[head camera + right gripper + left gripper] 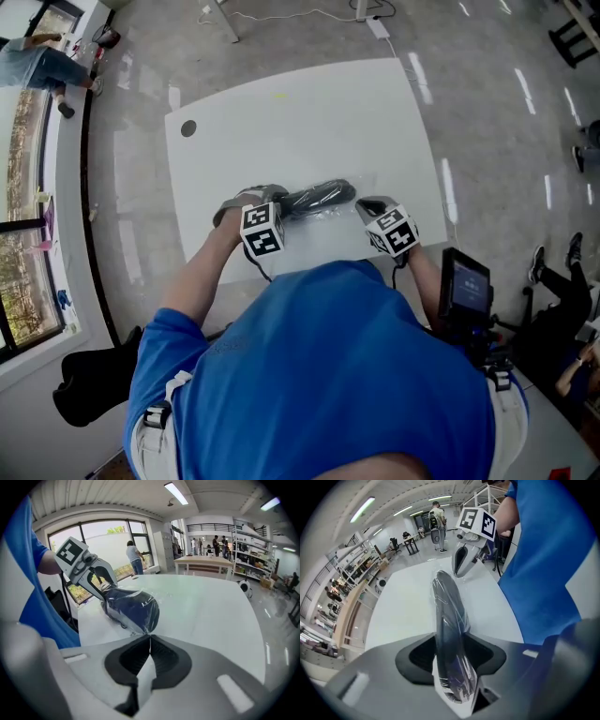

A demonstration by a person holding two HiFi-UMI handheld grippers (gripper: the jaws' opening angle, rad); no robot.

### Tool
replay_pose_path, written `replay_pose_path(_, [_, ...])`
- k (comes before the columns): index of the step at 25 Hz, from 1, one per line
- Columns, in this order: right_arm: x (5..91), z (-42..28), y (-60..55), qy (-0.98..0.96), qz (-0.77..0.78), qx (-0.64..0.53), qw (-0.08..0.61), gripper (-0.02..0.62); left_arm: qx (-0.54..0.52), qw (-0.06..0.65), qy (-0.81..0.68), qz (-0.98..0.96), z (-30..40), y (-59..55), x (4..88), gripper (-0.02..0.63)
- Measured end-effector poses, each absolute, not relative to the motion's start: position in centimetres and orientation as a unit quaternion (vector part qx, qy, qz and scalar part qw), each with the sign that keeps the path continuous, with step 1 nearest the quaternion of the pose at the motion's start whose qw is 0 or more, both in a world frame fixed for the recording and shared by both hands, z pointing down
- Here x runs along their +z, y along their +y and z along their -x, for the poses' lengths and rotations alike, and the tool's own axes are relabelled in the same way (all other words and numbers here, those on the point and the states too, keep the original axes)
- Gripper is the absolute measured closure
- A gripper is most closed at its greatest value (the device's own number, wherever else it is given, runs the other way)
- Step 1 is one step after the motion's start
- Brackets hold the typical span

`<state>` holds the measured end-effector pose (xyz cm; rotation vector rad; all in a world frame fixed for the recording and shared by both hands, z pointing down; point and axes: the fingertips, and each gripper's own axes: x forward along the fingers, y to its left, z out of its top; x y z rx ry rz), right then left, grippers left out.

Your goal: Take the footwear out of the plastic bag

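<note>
White tabletop (309, 103) is filling the middle of a big open workshop, and the footwear (447, 606), a dark slim shoe, is lying along it near the person's edge, wrapped in the clear plastic bag (146, 616). The left gripper (451, 638) is clamping one end of the shoe through the film, its pads pressing on both flanks. The right gripper (150, 638) is pinching a tuft of bag film at the opposite end, jaws together on the plastic alone (no shoe between them).

The shoe is looking light and fairly stiff along its sole, so the end grip is probably holding it well. The film is thin, slack and slippery, and it is likely clinging and stretching rather than sliding cleanly. Gathering a loose fold well away from the shoe seems the safest hold, since a shallow pinch risks slipping off.
</note>
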<state>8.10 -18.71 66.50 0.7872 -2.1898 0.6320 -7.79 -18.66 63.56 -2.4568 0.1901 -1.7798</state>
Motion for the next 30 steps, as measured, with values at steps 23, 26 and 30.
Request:
replay_pose_path(23, [65.5,-5.5,-17.1,-0.908,-0.134,0.027,0.397,0.471,-0.567,0.211,0.12,0.787,9.6,-16.6,62.8,0.436])
replay_pose_path(26, [65.3,-5.1,-17.2,-0.911,-0.131,0.015,0.391,0.436,-0.562,0.228,0.122,0.785,9.4,-16.3,62.7,0.437])
replay_pose_path(30, [64.7,-4.2,-17.6,-0.92,-0.131,0.018,0.37,0.413,-0.553,0.244,0.13,0.786,9.5,-16.4,62.4,0.436])
